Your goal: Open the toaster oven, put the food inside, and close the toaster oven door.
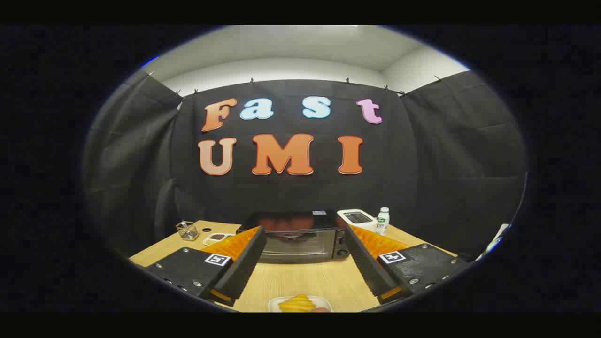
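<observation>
A black toaster oven [300, 237] stands at the far side of the wooden table [305, 281], its glass door shut and its knobs on the right. Close below me, a small white plate [274, 304] carries yellow food [296, 303]. My gripper [303, 239] is open, fingers spread wide with nothing between them. The fingertips [256, 237] frame the oven from a distance, and the plate lies between the fingers near their base.
Left of the oven are a clear glass cup [188, 230] and a small white dish [217, 238] with dark contents. Right of it stand a white appliance [357, 218] and a small white bottle [382, 220]. Black cloth walls close the booth.
</observation>
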The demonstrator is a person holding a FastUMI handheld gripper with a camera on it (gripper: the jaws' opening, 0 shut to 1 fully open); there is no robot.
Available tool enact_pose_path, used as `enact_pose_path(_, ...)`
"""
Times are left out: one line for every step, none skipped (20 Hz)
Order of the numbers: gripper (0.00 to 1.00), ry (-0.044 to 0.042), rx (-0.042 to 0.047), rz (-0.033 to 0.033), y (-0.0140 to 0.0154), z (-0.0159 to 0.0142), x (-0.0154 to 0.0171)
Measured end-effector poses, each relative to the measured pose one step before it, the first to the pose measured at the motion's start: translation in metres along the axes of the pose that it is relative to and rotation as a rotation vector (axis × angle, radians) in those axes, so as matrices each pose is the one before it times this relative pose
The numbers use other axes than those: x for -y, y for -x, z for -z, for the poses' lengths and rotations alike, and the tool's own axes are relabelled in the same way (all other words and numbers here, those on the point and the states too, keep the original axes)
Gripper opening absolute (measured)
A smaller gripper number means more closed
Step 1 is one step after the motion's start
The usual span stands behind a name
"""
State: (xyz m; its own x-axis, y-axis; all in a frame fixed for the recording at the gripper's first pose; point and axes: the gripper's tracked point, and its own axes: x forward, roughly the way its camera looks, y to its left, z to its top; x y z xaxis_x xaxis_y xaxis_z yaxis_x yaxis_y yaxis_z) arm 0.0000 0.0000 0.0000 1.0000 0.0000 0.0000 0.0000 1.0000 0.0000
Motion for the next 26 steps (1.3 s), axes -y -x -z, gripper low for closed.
enact_pose_path(0.99,0.00653,0.0019,0.00164,0.00037,-0.00066,0.00071)
enact_pose_path(0.99,0.00719,0.0031,0.00643,0.00038,-0.00088,0.0021)
enact_pose_path(0.99,0.00444,0.00193,0.00478,0.00157,-0.00123,0.0001)
enact_pose_path(0.99,-0.00076,0.00188,0.00146,0.00013,-0.00047,0.00079)
enact_pose_path(0.99,-0.00313,0.00034,-0.0022,0.00125,-0.00036,-0.00079)
enact_pose_path(0.99,-0.00411,-0.00112,-0.00351,0.00081,-0.00036,-0.0011)
enact_pose_path(0.99,-0.00295,-0.00221,-0.00321,0.00026,0.00121,-0.00128)
enact_pose_path(0.99,-0.00068,-0.00334,-0.00237,-0.00072,0.00105,-0.00044)
enact_pose_path(0.99,0.00058,-0.00392,0.00073,-0.00071,0.00151,-0.00035)
enact_pose_path(0.99,-0.00012,-0.00355,0.00247,-0.00116,0.00195,0.00058)
enact_pose_path(0.99,0.00001,-0.00334,-0.00052,-0.00058,0.00132,-0.0003)
enact_pose_path(0.99,-0.00081,-0.00283,-0.00157,-0.00128,0.00097,-0.00138)
enact_pose_path(0.99,-0.00034,-0.00478,-0.00347,-0.00093,0.00206,-0.00106)
enact_pose_path(0.99,0.00018,-0.00587,-0.00427,-0.00089,0.00248,-0.00136)
enact_pose_path(0.99,0.00201,-0.00449,-0.00374,-0.002,0.00105,-0.00206)
enact_pose_path(0.99,0.00398,-0.00286,-0.00233,-0.00094,0.0005,-0.00099)
enact_pose_path(0.99,0.00398,-0.00062,-0.00109,-0.00041,0.00024,-0.00048)
enact_pose_path(0.99,0.00316,0.00075,-0.00081,-0.00066,0.00012,-0.00025)
enact_pose_path(0.99,0.00224,0.00078,-0.00179,-0.00217,0.00019,-0.00151)
enact_pose_path(0.99,0.00128,-0.00241,-0.00214,-0.00341,-0.00053,-0.0016)
enact_pose_path(0.99,0.00109,-0.00558,-0.00162,-0.0013,0.00283,0.0005)
enact_pose_path(0.99,0.00091,-0.00593,-0.00042,-0.00316,0.00133,0.00001)
enact_pose_path(0.99,0.00019,-0.00786,0.00003,-0.00449,0.00226,-0.00132)
enact_pose_path(0.99,-0.00132,-0.00866,0.00099,-0.00433,0.00219,-0.00089)
enact_pose_path(0.99,-0.00007,-0.00897,-0.00205,-0.00542,0.00204,-0.00077)
enact_pose_path(0.99,0.00822,-0.01201,-0.00205,-0.00745,0.00156,-0.00203)
